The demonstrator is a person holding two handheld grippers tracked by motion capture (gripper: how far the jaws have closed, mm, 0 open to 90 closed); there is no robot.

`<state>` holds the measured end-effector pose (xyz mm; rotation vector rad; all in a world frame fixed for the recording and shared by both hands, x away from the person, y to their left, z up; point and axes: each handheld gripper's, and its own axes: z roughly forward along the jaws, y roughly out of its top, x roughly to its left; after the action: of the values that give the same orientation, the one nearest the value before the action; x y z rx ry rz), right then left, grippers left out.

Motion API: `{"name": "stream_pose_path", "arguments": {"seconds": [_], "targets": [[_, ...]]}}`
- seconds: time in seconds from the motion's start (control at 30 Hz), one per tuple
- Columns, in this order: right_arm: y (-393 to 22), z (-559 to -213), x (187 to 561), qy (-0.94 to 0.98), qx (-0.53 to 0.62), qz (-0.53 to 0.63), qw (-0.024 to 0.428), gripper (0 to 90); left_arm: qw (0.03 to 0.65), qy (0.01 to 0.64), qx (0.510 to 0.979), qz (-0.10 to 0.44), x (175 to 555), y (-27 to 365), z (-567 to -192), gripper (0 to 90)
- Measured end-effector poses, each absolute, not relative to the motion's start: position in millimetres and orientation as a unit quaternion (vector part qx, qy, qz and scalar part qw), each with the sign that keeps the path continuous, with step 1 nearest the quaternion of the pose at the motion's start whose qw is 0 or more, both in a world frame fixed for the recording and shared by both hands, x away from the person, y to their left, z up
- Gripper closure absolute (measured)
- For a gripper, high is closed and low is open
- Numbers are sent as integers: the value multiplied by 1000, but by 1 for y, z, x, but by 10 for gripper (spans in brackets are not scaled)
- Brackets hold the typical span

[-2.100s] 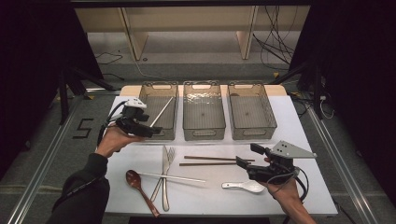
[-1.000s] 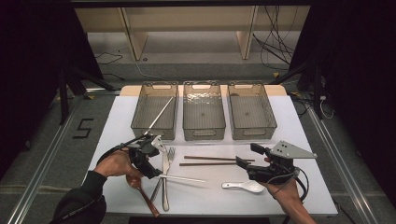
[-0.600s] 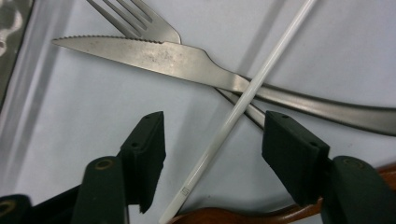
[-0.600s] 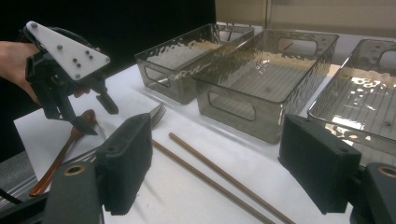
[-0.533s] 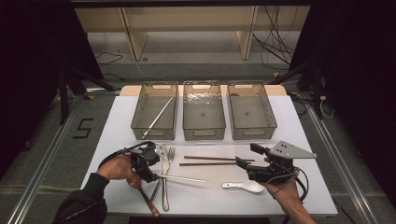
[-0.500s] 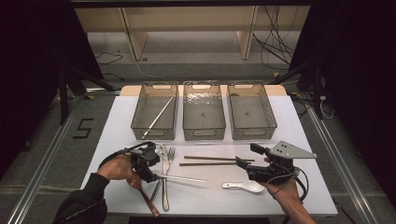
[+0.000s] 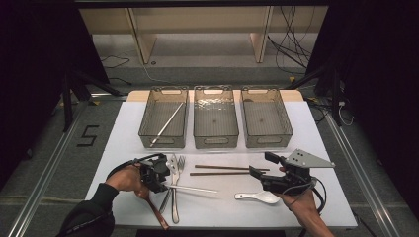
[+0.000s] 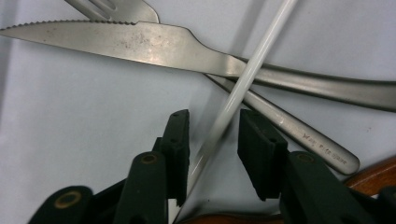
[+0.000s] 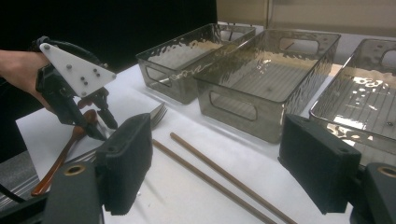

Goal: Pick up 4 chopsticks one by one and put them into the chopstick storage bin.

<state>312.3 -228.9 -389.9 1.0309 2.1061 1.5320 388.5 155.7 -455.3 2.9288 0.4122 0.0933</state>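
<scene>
My left gripper is low over the cutlery at the table's front left. Its jaws have just been closing, and a white chopstick lies between them with a gap on each side, the pads not pressing on it. The chopstick crosses a steel knife and a fork handle. A wooden spoon lies under the hand. My right gripper stands open and empty at the front right, above a white spoon.
Two brown chopsticks lie in the middle. Three clear bins stand in a row at the back: the left bin holds one pale chopstick, then the middle bin and right bin.
My left hand came down from beside the left bin to the cutlery at the front left, and its jaws narrowed around the white chopstick. The right hand kept still.
</scene>
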Motion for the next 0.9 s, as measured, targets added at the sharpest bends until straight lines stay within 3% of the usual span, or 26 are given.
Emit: {"name": "stream_pose_path", "arguments": {"seconds": [0.53,0.9], "targets": [[-228,-390,313,742,364,539,166,266,90,88,990,58,390,153,-460,816],[-228,-390,313,742,362,538,167,266,98,69,990,76,392,153,-459,835]]}}
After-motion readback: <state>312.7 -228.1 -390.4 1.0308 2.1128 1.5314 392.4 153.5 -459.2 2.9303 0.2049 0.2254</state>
